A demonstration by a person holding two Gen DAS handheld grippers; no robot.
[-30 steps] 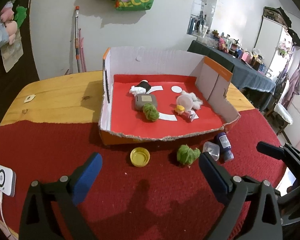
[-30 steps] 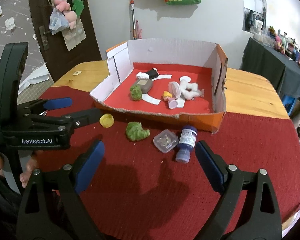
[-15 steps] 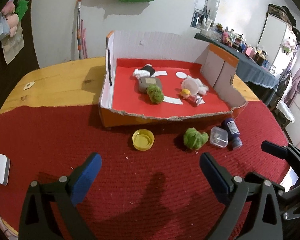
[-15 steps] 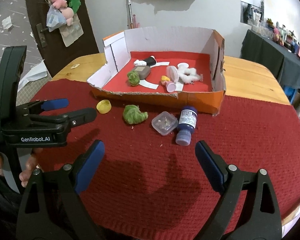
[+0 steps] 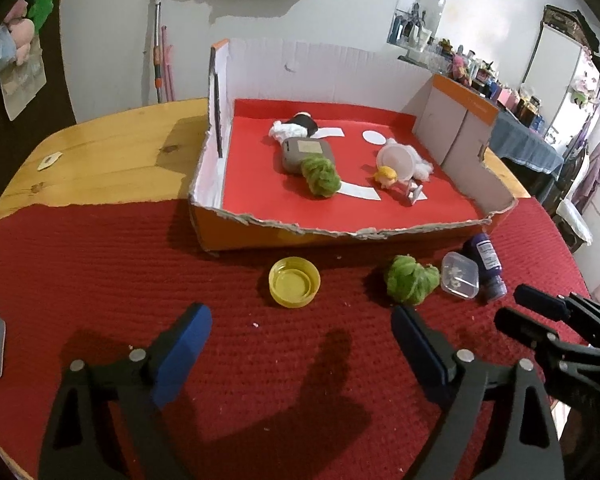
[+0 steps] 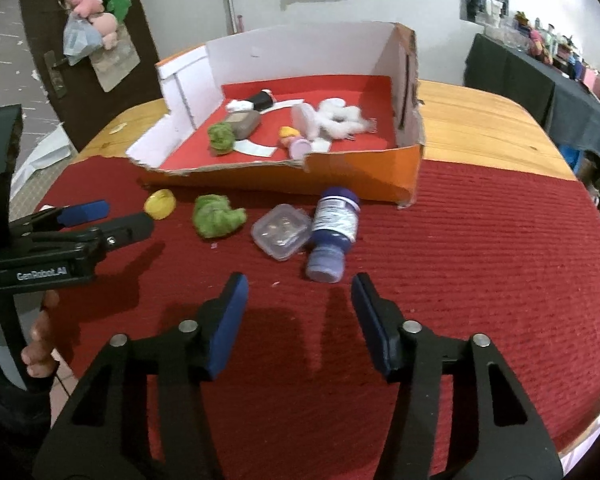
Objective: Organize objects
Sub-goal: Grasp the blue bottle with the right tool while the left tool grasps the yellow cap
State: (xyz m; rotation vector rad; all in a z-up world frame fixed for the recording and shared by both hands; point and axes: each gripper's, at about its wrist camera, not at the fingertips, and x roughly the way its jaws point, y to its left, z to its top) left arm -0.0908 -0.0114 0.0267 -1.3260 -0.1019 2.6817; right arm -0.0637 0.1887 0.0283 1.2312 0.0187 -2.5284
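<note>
Right gripper [image 6: 298, 320] half open, jaws just closing, empty | left gripper [image 5: 300, 344] wide, narrowing slightly, empty | straddle bottle [image 6: 332, 236] squarely (lying near box [image 6: 360, 176] front edge) before pinching.

Both cameras ride low over the worktop [image 5: 100, 264], tilted down across the red cloth toward the cardboard box [image 5: 340, 236] and the far wall. The left view stands left of the right one; both share the box [image 6: 360, 172] and the clutter before it.
</note>
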